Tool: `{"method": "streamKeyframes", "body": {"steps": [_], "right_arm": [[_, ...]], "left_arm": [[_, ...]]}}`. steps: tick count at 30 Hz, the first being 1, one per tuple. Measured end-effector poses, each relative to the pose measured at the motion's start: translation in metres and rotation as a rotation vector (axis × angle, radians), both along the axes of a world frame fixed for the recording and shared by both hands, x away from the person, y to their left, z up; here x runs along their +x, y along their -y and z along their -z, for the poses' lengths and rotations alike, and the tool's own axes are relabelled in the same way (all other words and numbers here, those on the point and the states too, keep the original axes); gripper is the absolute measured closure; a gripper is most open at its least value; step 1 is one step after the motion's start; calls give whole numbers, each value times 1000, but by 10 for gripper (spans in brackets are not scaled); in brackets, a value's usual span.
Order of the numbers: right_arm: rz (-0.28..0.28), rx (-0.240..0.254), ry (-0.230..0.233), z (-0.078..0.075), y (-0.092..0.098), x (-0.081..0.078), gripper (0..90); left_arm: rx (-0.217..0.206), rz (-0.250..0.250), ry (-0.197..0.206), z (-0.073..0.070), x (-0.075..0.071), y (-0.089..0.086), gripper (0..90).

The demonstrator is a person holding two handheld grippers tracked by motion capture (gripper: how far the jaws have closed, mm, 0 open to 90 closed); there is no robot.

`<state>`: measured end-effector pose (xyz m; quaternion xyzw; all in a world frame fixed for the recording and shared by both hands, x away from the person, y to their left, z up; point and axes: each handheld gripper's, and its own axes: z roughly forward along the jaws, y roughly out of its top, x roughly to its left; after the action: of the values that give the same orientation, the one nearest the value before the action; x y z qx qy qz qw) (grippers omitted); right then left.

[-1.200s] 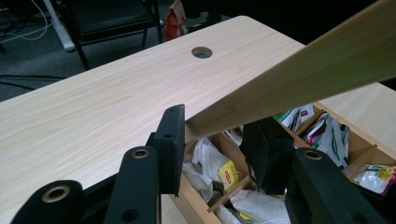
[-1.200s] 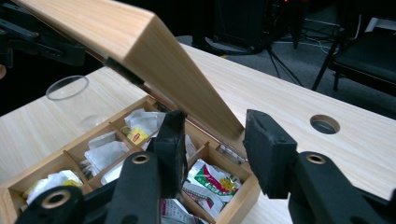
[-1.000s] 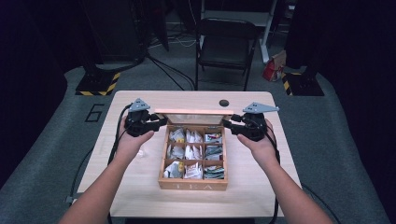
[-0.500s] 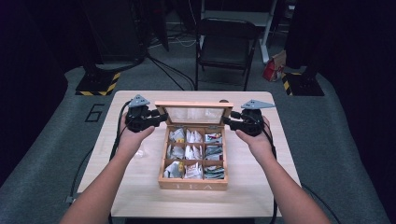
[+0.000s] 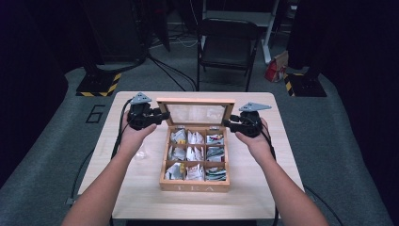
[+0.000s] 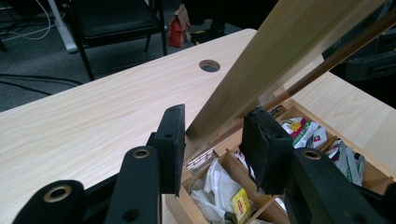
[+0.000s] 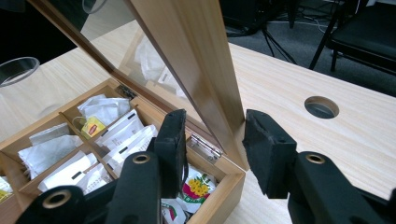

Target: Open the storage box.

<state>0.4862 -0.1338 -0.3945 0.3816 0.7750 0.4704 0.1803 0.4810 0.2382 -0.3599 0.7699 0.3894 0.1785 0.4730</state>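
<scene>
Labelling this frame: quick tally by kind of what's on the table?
Wooden tea box, lid raised: 1
Compartments in the box, all with tea bags: 9
Tongs, left tongs and right tongs, one at each side edge of the lid: 2
Small clear thing on the table left of the box: 1
Total, compartments not counted: 4

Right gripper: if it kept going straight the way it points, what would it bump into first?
Probably the wooden lid of the tea box: its side edge already stands between the right gripper fingers.
</scene>
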Motion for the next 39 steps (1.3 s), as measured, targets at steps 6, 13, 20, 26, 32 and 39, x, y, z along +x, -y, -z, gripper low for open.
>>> {"method": "streamKeyframes", "body": {"steps": [6, 13, 20, 26, 32, 39], "right_arm": [[13, -3, -28, 6, -1, 8, 589], [12, -11, -28, 10, -1, 12, 581], [10, -20, -20, 13, -3, 16, 598], [17, 2, -34, 13, -3, 18, 607], [21, 9, -44, 12, -3, 21, 607], [21, 14, -49, 13, -3, 23, 600]], "left_arm": [[-14, 1, -6, 2, 3, -1, 596], [-18, -3, -6, 2, 5, -1, 598], [-12, -9, -10, 3, 8, 0, 599], [-14, -7, -8, 5, 10, 0, 600], [-20, -12, -11, 6, 13, 0, 589], [-24, -20, -27, 14, 19, 3, 566]]}}
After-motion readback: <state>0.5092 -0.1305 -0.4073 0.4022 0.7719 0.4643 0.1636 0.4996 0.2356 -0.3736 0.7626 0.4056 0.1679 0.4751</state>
